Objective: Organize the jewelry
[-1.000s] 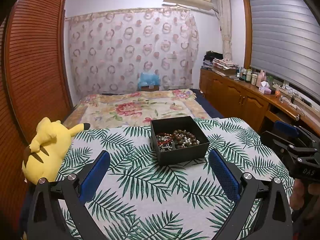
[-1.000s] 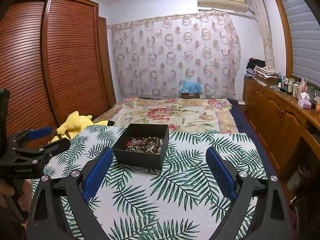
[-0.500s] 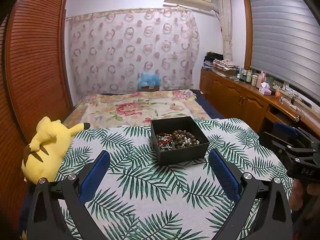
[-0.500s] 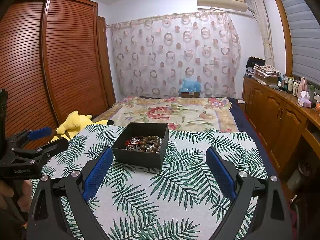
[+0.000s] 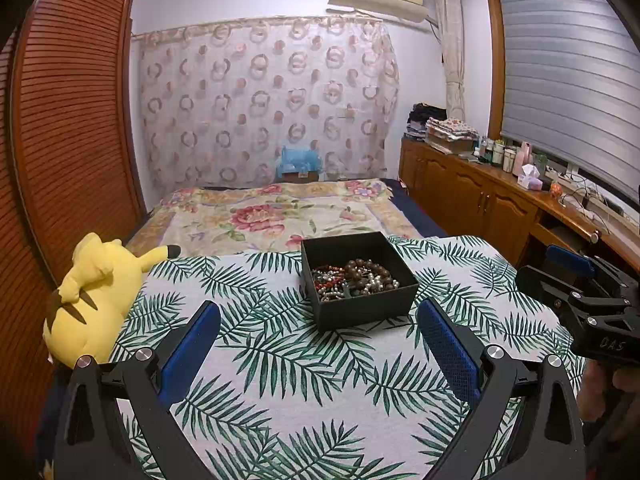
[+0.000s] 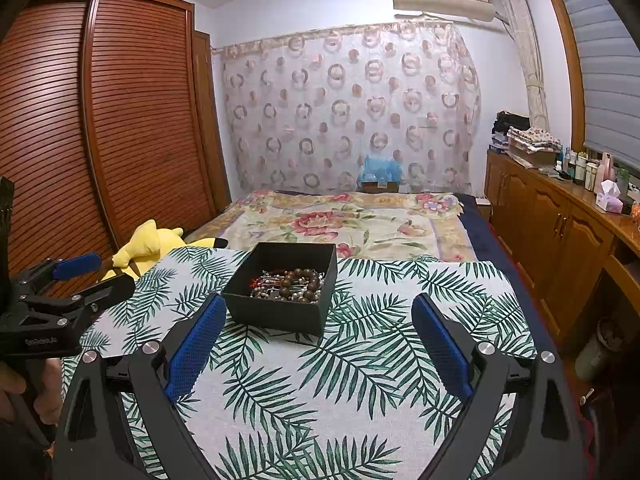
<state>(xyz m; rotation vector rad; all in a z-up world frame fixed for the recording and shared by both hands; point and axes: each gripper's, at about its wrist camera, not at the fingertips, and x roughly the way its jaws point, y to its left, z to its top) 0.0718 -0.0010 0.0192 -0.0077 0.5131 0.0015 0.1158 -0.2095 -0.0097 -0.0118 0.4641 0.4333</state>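
We hold the left claw [image 5: 318,334] low over the palm-leaf cloth [image 5: 280,364], its blue-padded fingers [image 5: 190,350] spread wide apart with nothing between them. The right claw [image 6: 318,330] is likewise parted and grips nothing; its left finger [image 6: 196,346] lies just beside the near left corner of the black box [image 6: 280,314], though we cannot tell whether they touch. That open black box [image 5: 360,306] sits on the cloth-covered tabletop, toward its far middle, and holds the jewelry [image 5: 354,280]: a tangle of brown wooden beads, small pearl-like beads and red pieces heaped together on its floor. From the right wrist view the jewelry [image 6: 290,284] fills the right and near part of the box. In the left wrist view the right claw [image 5: 572,276] shows at the right edge, beside the tabletop; in the right wrist view the left claw [image 6: 86,274] shows at the left edge, over the cloth's left border. A yellow plush toy [image 5: 92,296] lies at the left edge of the cloth. Beyond the tabletop stretches a bed with a floral cover [image 5: 272,216], with a wooden louvred wardrobe [image 6: 100,120] on the left and a wooden cabinet [image 5: 480,200] along the right wall.
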